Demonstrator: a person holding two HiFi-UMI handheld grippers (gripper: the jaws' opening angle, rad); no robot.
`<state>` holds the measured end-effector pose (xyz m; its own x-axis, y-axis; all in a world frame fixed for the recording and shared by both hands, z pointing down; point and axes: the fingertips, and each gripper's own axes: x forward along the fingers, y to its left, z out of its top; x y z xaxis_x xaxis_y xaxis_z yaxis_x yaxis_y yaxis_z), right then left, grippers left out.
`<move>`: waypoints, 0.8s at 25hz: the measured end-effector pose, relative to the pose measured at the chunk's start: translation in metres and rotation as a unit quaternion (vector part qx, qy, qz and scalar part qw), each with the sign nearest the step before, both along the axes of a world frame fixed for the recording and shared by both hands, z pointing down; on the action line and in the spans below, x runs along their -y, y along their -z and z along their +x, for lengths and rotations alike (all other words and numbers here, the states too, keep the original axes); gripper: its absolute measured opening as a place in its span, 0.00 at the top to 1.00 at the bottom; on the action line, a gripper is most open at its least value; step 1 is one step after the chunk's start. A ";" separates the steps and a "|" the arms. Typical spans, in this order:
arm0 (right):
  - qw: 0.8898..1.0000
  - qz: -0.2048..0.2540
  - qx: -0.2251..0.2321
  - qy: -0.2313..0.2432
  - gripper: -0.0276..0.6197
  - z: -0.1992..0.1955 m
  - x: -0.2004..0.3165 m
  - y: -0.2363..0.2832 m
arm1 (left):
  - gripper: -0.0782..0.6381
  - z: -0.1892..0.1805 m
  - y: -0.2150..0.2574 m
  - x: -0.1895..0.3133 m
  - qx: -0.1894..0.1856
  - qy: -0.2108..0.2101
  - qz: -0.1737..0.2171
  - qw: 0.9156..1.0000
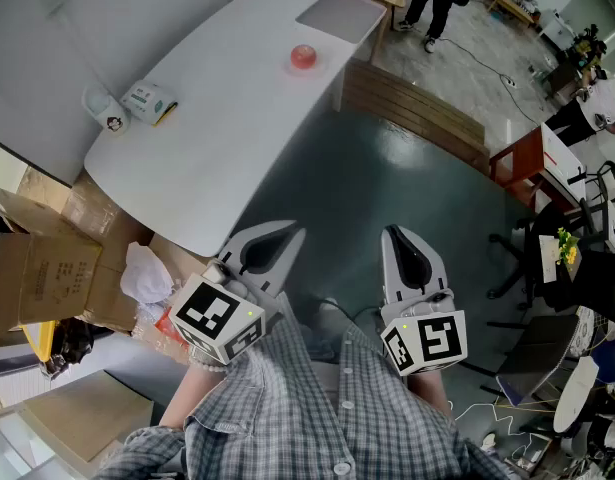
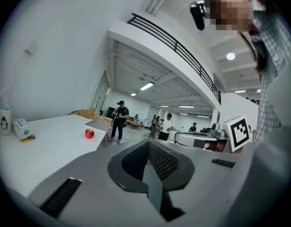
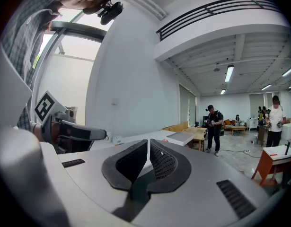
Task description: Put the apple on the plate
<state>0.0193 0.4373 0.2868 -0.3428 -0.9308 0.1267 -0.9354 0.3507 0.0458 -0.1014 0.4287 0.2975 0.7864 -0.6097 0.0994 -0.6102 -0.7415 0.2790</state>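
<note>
In the head view, the left gripper and right gripper are near the person's shirt; the apple sits on a small plate, far off on the white table. In the left gripper view, the fingers are pressed together on nothing; in the right gripper view, the same.

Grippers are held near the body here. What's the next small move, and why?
Probably step toward the white table, carrying the left gripper nearer the apple. Both it and the right gripper are shut, empty and over the floor, well short of the apple near the table's far end. Whether the pale disc under it is the plate, I cannot tell.
</note>
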 end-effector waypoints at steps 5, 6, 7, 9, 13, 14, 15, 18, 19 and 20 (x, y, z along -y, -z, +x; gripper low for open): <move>1.000 -0.009 0.000 0.001 0.91 -0.003 -0.001 -0.003 | 0.88 -0.002 -0.002 -0.001 0.001 0.000 -0.002 1.000; 1.000 -0.008 -0.001 0.004 0.91 -0.005 -0.001 -0.003 | 0.88 -0.002 -0.002 -0.001 0.001 0.000 -0.002 1.000; 1.000 -0.008 -0.002 0.006 0.91 -0.006 -0.001 -0.002 | 0.88 -0.003 -0.001 -0.001 0.001 0.001 -0.002 1.000; 1.000 -0.006 -0.002 0.008 0.91 -0.008 -0.001 -0.001 | 0.88 -0.004 -0.001 0.000 0.001 0.001 -0.002 1.000; 1.000 -0.006 0.008 0.002 0.91 -0.009 -0.001 0.000 | 0.88 -0.009 0.000 -0.002 0.002 0.007 0.001 1.000; 1.000 -0.006 0.012 -0.001 0.91 -0.008 -0.001 0.000 | 0.88 -0.011 0.000 -0.003 0.002 0.008 0.002 1.000; 1.000 -0.006 0.015 -0.005 0.91 -0.007 -0.002 0.000 | 0.88 -0.012 0.000 -0.003 0.002 0.010 0.002 1.000; 1.000 -0.004 0.014 -0.010 0.91 -0.006 -0.003 0.001 | 0.88 -0.018 0.000 -0.006 0.003 0.011 0.003 1.000; 1.000 -0.002 0.009 -0.010 0.91 -0.007 -0.004 0.001 | 0.88 -0.020 0.000 -0.007 0.003 0.012 0.004 1.000; 1.000 0.000 0.003 -0.010 0.91 -0.008 -0.006 0.001 | 0.88 -0.021 0.000 -0.008 0.002 0.012 0.004 1.000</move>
